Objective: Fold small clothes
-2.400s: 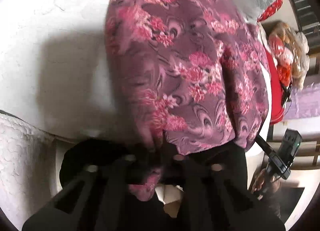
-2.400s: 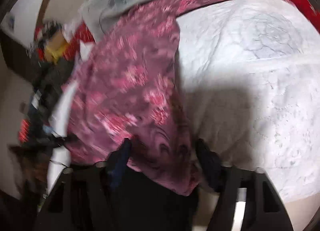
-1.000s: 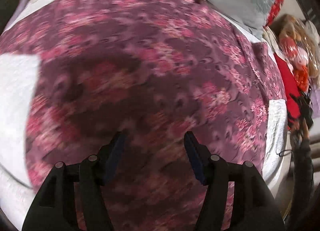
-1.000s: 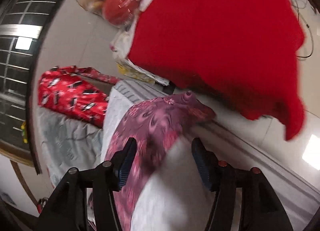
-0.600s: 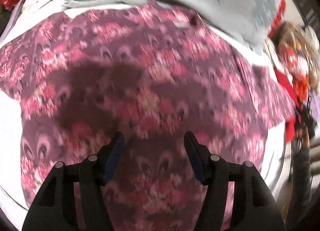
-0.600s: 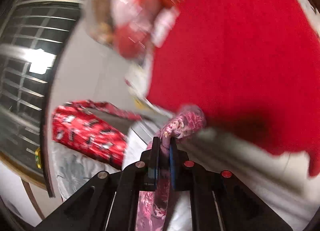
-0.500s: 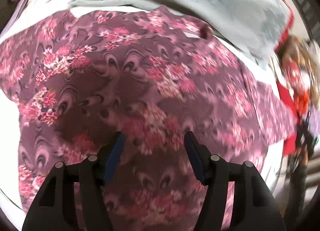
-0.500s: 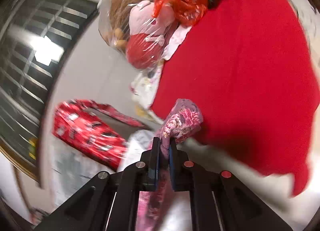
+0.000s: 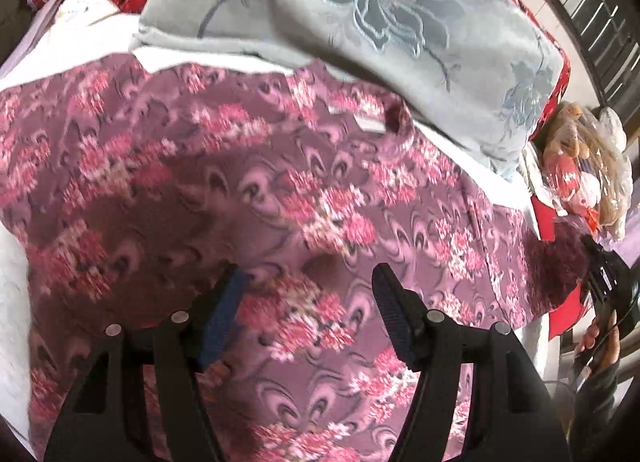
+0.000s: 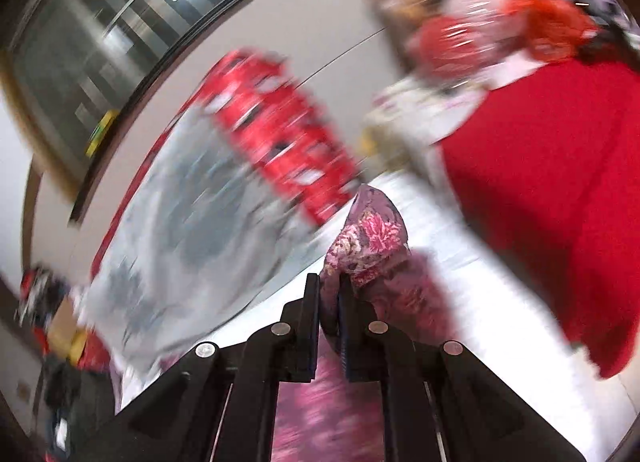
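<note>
The purple floral garment (image 9: 248, 198) lies spread flat over the white bed cover (image 9: 12, 262), filling the space under and ahead of the left tongs (image 9: 306, 294). The jaws of the left tongs stand apart and are opening wider; the cloth runs beneath the gap between them, and the blue pads (image 9: 390, 310) do not press on it. Beyond the left tongs, at the far edge of the garment, a grey pillow with a stitched flower (image 9: 360, 14) overlaps the collar end. To the right of the left tongs, one corner of the garment is lifted off the bed toward the right tongs (image 9: 600, 282), which a hand (image 9: 600, 346) holds at the frame edge.

In the right wrist view, the right tongs (image 10: 329, 294) are clamped together on a bunched fold of that same garment (image 10: 368, 238), which stands up just ahead of the tips and trails back under them. To the right of the right tongs hangs a red cloth (image 10: 560, 190). Ahead and to the left lies a red patterned fabric (image 10: 276, 130), blurred, with the grey pillow (image 10: 180, 242) left of the tips. A clear bag of soft toys (image 10: 472, 10) sits above the red cloth.
</note>
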Demonstrator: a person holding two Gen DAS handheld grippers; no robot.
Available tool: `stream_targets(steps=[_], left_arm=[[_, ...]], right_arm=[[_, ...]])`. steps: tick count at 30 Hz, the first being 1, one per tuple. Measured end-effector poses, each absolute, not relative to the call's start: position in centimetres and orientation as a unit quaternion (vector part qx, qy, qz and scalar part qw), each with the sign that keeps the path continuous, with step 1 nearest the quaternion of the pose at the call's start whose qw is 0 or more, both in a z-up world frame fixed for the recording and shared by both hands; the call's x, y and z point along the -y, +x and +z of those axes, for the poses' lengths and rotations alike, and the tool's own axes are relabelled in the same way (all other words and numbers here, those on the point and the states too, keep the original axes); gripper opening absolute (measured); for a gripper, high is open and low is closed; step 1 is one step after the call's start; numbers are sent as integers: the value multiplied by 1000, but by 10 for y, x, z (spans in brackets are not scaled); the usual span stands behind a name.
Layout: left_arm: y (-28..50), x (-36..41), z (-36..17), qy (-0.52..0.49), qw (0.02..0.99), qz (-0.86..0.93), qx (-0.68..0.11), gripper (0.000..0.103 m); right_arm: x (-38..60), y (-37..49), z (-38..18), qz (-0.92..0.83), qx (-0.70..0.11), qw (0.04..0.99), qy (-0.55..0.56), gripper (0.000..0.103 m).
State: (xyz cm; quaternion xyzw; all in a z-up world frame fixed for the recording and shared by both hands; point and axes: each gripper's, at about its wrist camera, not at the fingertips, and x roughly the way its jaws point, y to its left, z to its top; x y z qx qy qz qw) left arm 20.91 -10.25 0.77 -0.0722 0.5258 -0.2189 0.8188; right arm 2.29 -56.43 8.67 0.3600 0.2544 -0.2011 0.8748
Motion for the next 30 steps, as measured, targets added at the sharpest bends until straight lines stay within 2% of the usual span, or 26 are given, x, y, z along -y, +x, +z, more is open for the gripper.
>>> stream_targets(steps=[8,17,20,25,28,30], left_arm=[[224,80,10,-65,834,-214,-505,66],[241,35,7,-150,806,-228,-526,66],[244,24,3,-181,792,-236,-533,66],[244,28,-5,-217,754,-280,-553,66],[244,39,-10,-223,736,-300,-564,81],[243,52,-16,-216,732,-300,-573,82]], right_arm=[[436,116,70,-73,-322,886,327,8],[286,173,49,44,-382,887,255,9],[245,179,30,69,-412,875,244,19],[199,161,0,95,-473,851,206,30],[199,135,7,105,-470,857,185,41],[210,117,16,96,-462,864,179,43]])
